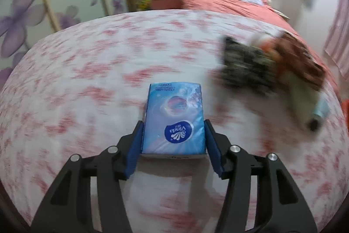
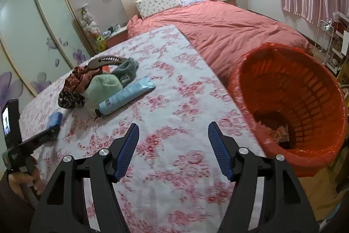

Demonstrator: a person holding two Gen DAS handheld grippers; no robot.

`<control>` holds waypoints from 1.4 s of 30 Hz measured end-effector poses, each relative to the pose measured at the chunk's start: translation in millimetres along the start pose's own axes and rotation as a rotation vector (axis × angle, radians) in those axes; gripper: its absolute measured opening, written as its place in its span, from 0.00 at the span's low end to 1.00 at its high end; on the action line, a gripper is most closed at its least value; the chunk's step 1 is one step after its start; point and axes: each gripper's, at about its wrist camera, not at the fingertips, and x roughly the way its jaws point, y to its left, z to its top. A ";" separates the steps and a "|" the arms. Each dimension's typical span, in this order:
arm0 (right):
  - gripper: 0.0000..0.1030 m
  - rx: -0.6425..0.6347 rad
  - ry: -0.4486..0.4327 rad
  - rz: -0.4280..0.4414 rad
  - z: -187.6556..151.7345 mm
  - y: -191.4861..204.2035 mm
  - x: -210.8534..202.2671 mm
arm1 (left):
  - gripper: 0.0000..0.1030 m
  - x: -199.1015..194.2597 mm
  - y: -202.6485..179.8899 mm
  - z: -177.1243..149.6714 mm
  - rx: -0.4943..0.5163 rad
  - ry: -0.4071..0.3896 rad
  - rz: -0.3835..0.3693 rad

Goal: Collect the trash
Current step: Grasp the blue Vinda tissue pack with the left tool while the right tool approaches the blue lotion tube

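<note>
The left gripper (image 1: 173, 137) is clamped on a blue Vinda tissue pack (image 1: 173, 118), its blue pads pressed against the pack's two long sides at the lower centre of the left wrist view. The pack sits low over a floral tablecloth (image 1: 98, 71) in white and pink, though the view is too blurred to show whether it touches the cloth. To the right of the pack lies a blurred heap of clothes (image 1: 248, 64).

In the right wrist view the right gripper (image 2: 173, 137) hangs over the same cloth with its jaws spread wide and nothing between them. At the right of that frame stands an orange laundry-style basket (image 2: 305, 145) lined with an orange bag, some scraps visible at its bottom. In the left half lies a light blue tube (image 2: 126, 95), touching a pale green knit hat (image 2: 102, 88), with a brown hair clip (image 2: 106, 59) above them. At the far left edge the left gripper and the tissue pack appear small.
</note>
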 end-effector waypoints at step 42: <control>0.46 0.005 0.077 -0.056 25.1 84.2 77.6 | 0.78 4.9 23.3 2.8 -0.058 0.016 -0.058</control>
